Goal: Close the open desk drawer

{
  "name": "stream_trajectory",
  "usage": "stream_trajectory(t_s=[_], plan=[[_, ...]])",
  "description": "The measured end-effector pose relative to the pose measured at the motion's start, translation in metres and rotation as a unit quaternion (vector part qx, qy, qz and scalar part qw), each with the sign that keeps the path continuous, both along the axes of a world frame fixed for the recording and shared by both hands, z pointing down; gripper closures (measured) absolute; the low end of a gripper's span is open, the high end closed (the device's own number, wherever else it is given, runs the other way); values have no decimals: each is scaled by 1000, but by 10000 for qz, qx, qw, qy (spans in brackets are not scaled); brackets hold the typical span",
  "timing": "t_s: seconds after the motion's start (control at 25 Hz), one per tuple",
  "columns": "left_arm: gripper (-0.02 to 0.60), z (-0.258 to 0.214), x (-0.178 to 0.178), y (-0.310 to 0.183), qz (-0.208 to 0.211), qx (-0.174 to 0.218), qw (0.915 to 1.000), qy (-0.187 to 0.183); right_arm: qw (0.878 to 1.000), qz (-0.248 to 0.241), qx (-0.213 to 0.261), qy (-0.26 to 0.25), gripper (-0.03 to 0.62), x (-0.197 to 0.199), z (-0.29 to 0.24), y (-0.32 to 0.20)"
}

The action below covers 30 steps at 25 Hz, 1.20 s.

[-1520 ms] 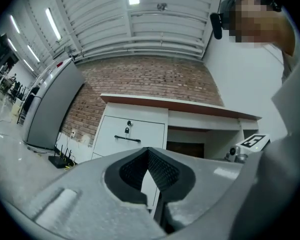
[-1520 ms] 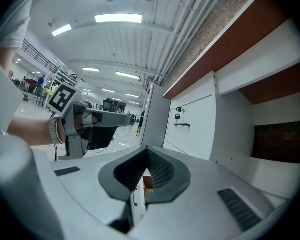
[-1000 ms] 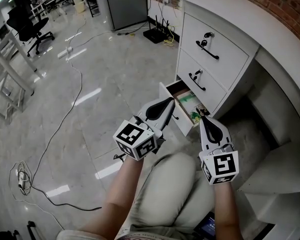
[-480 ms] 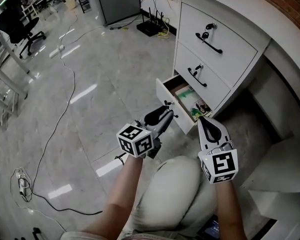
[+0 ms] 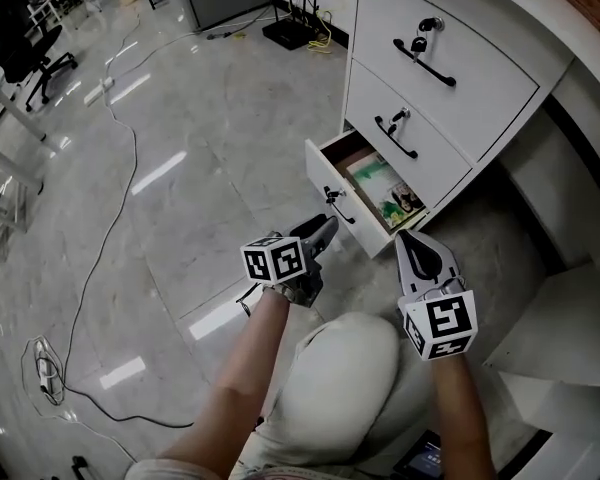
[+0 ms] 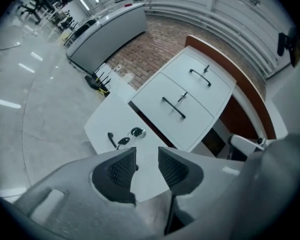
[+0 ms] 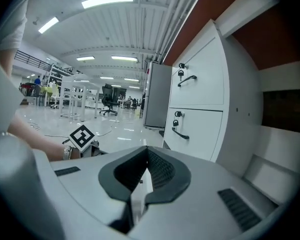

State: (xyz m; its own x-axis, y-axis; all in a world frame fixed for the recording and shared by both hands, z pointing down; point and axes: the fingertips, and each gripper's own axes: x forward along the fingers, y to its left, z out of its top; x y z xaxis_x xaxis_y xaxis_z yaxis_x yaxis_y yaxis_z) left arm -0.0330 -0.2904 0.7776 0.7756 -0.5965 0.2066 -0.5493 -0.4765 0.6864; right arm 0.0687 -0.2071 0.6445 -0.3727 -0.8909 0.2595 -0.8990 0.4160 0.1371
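Three drawers (image 5: pixel 342 200), one open; left tool (image 5: pixel 327 228) just spread, empty; right tool (image 5: pixel 405 240) pressed together

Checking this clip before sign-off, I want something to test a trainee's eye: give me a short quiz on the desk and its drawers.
1. Which of the desk's three drawers stands open?
2. True or false: that drawer is empty.
3. The drawer handles are: A black bars; B round brass knobs; C missing.
Key: 1 the bottom drawer; 2 false, printed papers lie inside; 3 A.
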Motion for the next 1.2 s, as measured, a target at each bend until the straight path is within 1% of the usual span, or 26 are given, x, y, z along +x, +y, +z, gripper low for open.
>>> stream_trajectory(t_s=[0.08, 0.16, 0.32, 0.4, 0.48, 0.56, 0.68, 0.92, 1.2], plan=[[440, 18, 3, -9, -106, -419, 9989, 166, 10000, -3, -73, 29, 582, 2, 6, -2], [440, 34, 8, -16, -221, -790, 9960, 349, 9999, 10, -135, 27, 583, 5, 11, -5], [440, 59, 22, -30, -341, -1381, 9878, 635, 9997, 57, -230, 48, 582, 10, 20, -8], [440, 66, 27, -36, -411, -1574, 9837, 769, 9995, 73, -306, 51, 582, 11, 27, -8], [440, 68, 30, -42, -473, -1667, 9806, 918, 9992, 79, -382, 49, 583, 11, 35, -8], [440, 67, 32, -46, -463, -1669, 9796, 1019, 9990, 68, -439, 61, 583, 12, 40, -9], [440, 66, 35, -47, -469, -1613, 9803, 1035, 9986, -6, -513, 80, 582, 11, 47, -10], [445, 65, 37, -48, -541, -1665, 9785, 1091, 9976, -47, -687, 103, 583, 9, 63, -8], [445, 66, 57, -58, -438, -1757, 9780, 1035, 9973, 45, -725, 90, 583, 14, 67, -13]])
